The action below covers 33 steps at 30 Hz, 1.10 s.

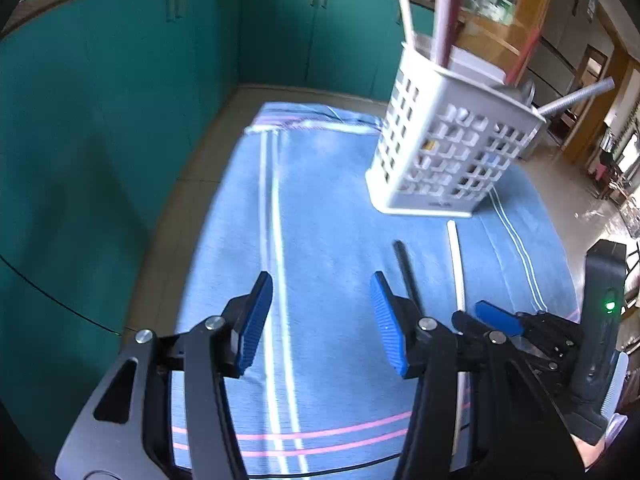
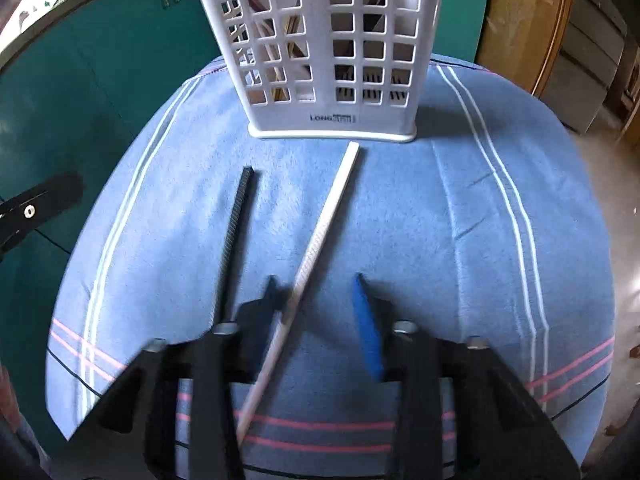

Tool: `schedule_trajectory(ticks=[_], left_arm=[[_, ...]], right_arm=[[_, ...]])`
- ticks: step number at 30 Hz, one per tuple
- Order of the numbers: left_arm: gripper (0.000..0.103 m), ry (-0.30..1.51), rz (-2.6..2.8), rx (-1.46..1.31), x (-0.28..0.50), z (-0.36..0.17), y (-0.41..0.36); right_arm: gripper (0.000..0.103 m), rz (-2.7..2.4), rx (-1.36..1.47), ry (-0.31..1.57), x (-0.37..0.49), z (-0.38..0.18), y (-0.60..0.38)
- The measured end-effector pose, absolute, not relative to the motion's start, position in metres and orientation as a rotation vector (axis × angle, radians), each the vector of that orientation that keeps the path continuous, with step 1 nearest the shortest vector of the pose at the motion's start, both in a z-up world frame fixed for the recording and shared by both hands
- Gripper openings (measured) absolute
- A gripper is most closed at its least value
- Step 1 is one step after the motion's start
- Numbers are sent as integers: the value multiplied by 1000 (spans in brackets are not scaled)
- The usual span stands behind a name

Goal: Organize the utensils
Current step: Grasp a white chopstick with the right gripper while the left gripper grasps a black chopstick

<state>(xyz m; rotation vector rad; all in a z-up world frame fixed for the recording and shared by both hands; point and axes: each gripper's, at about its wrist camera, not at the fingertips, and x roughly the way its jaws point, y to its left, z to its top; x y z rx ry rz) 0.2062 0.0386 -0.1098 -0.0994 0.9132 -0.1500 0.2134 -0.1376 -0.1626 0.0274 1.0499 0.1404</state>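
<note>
A white slotted utensil holder (image 1: 448, 148) (image 2: 332, 48) stands on a blue towel (image 1: 332, 240) (image 2: 400, 220) and holds several utensils. A white chopstick (image 2: 320, 248) (image 1: 456, 268) and a black chopstick (image 2: 236, 232) (image 1: 406, 272) lie on the towel in front of it. My right gripper (image 2: 316, 280) is open low over the towel, with the white chopstick between its fingers, close to the left finger. It also shows in the left wrist view (image 1: 496, 316). My left gripper (image 1: 320, 284) is open and empty above the towel, left of the chopsticks.
Teal cabinets (image 1: 120, 100) (image 2: 80, 80) run along the left and back. A wooden cabinet (image 1: 508, 20) stands behind the holder. Tiled floor (image 1: 576, 188) lies to the right of the towel.
</note>
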Motion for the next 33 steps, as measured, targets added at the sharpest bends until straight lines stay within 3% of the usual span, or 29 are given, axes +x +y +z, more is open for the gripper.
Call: schedule_trajectory(ticks=[1,3,12,17,26,28,30,32,33], left_arm=[[52,921,-161,-96,205,-112,33],[53,935,-177,-87,209,-115,26],[54,987,-230,-37,220,-133,-7],[55,1023,-252,-19,238,-142,-26],[55,1050,-228,42,268,-163,-54],[52,1047,-220,74,268,-163,-59],[28,1040,-215,98,266,-162,-61],[13,1042,-225,87,263,-160,-57],[11,1047,-235,65,263,-160,-53]], right_arm=[[10,136,56,1057,212,-163,-145],[7,114,91,1061,207,-164,-157],[6,10,157,1106,166,-164,-195],[20,10,130,1076,183,-163,-185],[21,-30,137,1076,211,-163,-200],[21,-36,128,1082,217,-166,-200],[21,-32,127,1084,223,-169,-200],[21,-18,132,1085,228,-170,-201],[21,-11,136,1083,229,-171,-201]])
